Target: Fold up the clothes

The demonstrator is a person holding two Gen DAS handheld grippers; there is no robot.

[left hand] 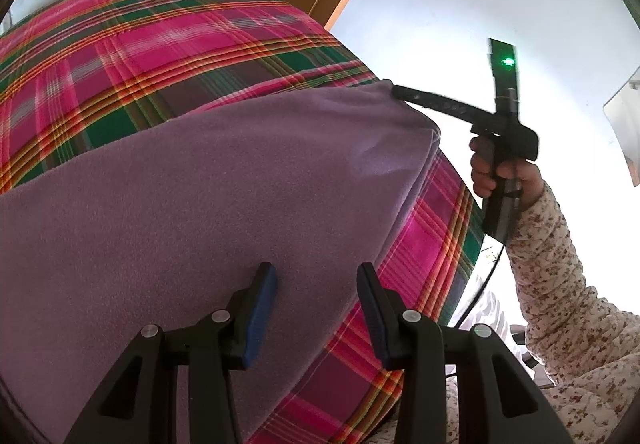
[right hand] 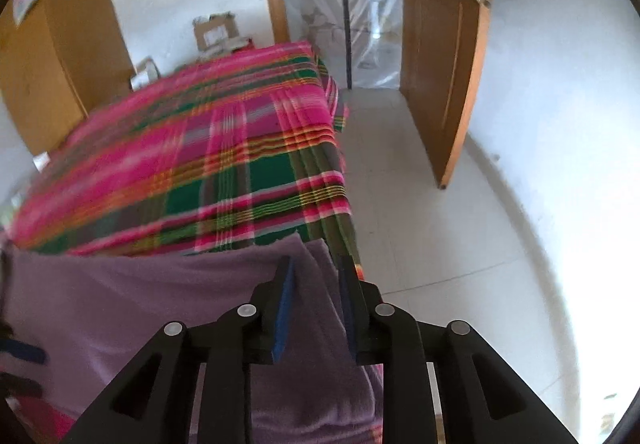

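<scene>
A purple fleece cloth (left hand: 208, 196) lies spread on a surface under a pink and green plaid cover (left hand: 168, 44). My left gripper (left hand: 316, 276) hovers over the cloth's near right part, jaws wide apart with nothing pinched. In the left wrist view my right gripper (left hand: 397, 90) reaches the cloth's far right corner, held by a hand (left hand: 486, 172) in a floral sleeve. In the right wrist view the right gripper (right hand: 316, 268) has its blue pads apart. A fold of the purple cloth (right hand: 160, 304) shows in the gap, and the pads are not pressing on it.
The plaid cover (right hand: 224, 148) drops off at its right edge to a pale tiled floor (right hand: 432, 228). A wooden door (right hand: 444, 56) stands open on the right. Cardboard boxes (right hand: 214, 30) sit by the far wall behind the covered surface.
</scene>
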